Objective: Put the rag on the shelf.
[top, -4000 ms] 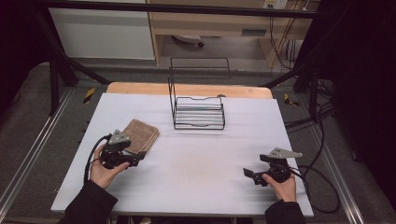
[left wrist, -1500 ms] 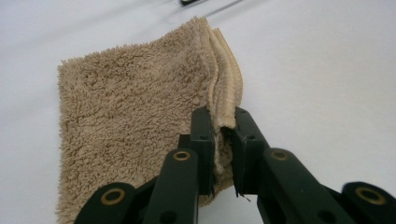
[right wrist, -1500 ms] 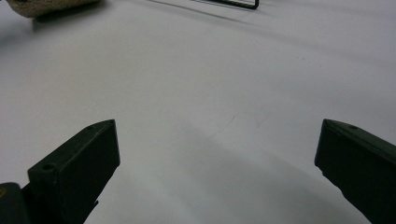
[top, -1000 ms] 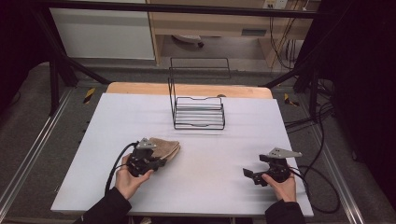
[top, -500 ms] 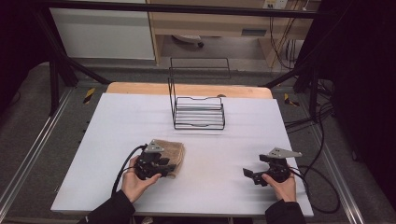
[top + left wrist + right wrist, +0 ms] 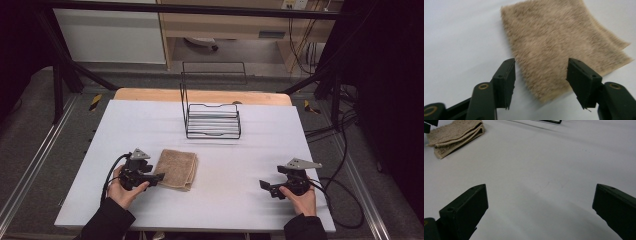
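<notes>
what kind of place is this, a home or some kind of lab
Most likely a lab or workshop recording rig, not a home: a white table boxed in by a black metal frame, loose cables trailing to the floor, and a cabled handheld tool in each hand.

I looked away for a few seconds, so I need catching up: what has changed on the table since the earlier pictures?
The left gripper dragged the folded towel from the table's left part toward the middle, then let go; its jaws now stand open at the towel's edge. The right gripper, open, and the wire rack stayed where they were.
</notes>
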`<state>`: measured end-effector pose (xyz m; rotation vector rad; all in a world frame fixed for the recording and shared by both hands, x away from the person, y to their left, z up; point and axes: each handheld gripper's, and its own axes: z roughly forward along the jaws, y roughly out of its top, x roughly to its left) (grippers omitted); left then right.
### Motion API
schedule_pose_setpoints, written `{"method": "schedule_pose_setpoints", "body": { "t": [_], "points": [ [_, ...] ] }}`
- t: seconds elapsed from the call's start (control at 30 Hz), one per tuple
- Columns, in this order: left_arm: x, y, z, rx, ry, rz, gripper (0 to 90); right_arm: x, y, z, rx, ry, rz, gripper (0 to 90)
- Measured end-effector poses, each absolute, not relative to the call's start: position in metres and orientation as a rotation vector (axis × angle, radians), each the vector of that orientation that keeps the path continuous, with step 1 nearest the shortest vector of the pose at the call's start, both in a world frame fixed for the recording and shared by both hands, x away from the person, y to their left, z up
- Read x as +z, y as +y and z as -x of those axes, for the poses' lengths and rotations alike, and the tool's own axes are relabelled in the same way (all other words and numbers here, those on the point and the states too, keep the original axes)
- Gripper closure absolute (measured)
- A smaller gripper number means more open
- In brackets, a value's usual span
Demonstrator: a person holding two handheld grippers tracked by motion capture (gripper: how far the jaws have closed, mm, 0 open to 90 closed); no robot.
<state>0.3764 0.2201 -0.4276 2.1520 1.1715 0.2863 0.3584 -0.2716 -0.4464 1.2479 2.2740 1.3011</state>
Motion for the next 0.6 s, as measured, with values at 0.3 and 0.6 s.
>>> {"method": "schedule_pose_setpoints", "body": {
  "t": [0.3,0.6],
  "points": [
    [-0.439,0.23,-0.377,0.205,1.201,-2.116,58.8,-0.444,-0.258,-0.36,1.296,2.279,-1.23,0.8],
    [-0.44,0.224,-0.373,0.202,1.197,-2.124,72.0,-0.436,-0.229,-0.365,1.282,2.276,-1.222,0.5]
  ]
}}
